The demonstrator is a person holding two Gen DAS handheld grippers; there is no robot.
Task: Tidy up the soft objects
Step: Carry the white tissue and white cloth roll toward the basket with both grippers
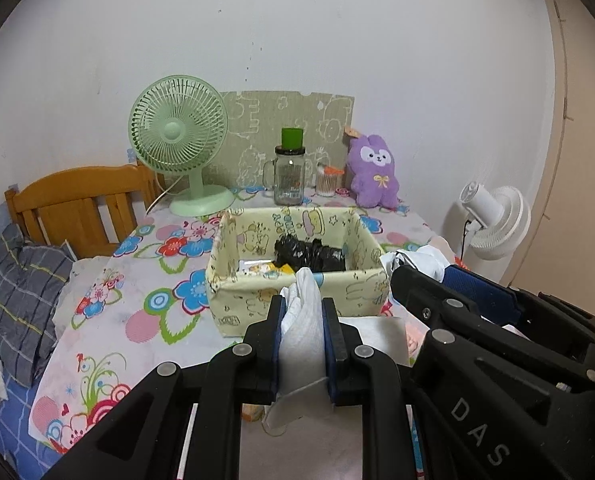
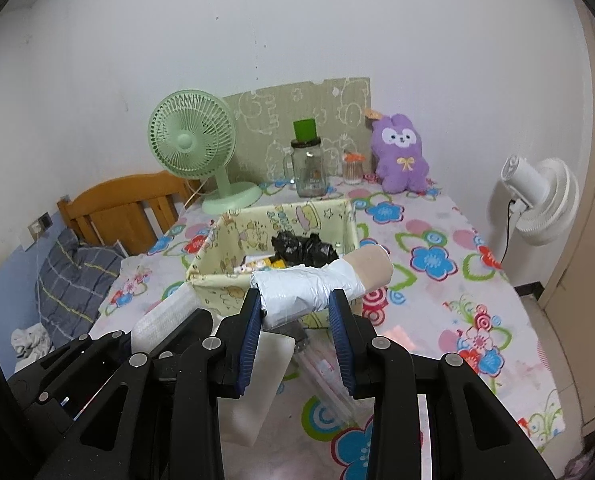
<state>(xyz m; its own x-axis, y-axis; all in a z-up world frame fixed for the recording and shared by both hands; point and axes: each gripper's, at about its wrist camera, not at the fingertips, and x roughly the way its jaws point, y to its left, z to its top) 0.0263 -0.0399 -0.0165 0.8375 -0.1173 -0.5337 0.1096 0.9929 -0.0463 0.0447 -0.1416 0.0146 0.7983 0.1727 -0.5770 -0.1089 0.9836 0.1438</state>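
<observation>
My left gripper [image 1: 303,312] is shut on a white cloth [image 1: 302,328] and holds it just in front of the yellow fabric box [image 1: 249,280]. My right gripper [image 2: 297,300] is shut on a white plastic-wrapped roll with a beige end [image 2: 321,280], held over the near edge of the box [image 2: 213,272]. The box holds a crumpled black bag [image 1: 309,252] and some small packets. The right gripper's body shows at the right of the left wrist view [image 1: 497,340]. A purple plush bunny [image 2: 399,156] sits at the table's far edge.
A green desk fan [image 1: 181,144], a glass jar with green lid [image 1: 290,172] and a cotton-swab cup [image 1: 329,182] stand behind the box. A white fan [image 2: 541,200] stands right of the table. A wooden bed with a grey pillow [image 1: 17,296] lies left.
</observation>
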